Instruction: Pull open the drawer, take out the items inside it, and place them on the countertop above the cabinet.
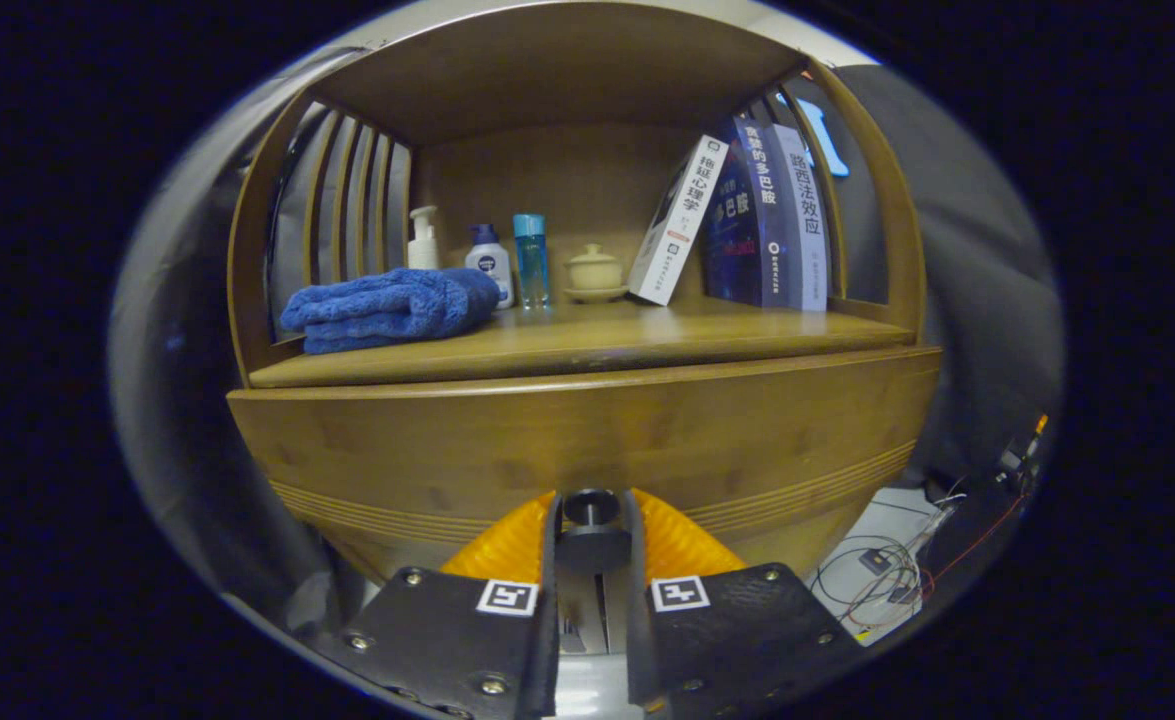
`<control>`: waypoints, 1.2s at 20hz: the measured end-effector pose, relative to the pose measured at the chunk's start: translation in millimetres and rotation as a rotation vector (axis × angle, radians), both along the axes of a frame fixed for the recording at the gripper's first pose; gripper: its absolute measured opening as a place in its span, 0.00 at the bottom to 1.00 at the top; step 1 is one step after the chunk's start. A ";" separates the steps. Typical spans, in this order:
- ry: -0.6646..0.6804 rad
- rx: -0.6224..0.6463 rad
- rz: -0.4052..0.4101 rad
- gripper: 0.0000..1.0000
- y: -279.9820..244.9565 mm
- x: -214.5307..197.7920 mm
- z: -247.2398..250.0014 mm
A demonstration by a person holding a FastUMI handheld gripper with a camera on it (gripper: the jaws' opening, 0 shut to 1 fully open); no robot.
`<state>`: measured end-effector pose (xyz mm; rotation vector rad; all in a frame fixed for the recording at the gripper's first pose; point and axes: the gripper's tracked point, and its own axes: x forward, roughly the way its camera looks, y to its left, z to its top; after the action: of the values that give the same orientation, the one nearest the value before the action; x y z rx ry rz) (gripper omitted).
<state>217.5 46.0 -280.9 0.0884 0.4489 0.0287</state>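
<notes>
Gripper view, gripper [592, 515] seemingly clamped on drawer knob [591, 506], drawer [587, 440] contents hidden

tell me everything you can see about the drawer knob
The drawer knob is small, round and dark, metal by its look, on a short stem standing out from the wooden drawer front, low at its middle. It sits between the two orange fingers of the gripper, which close in on either side; whether both press on it cannot be told. The drawer looks shut.
</notes>
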 end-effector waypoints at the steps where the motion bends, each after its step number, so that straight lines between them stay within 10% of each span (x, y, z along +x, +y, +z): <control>1: -0.001 -0.003 -0.003 0.27 -0.9 -6.7 1.0; 24: 0.053 -0.070 -0.113 0.27 -10.9 -155.8 18.9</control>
<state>61.7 35.1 -262.0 0.0457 0.4967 -0.1007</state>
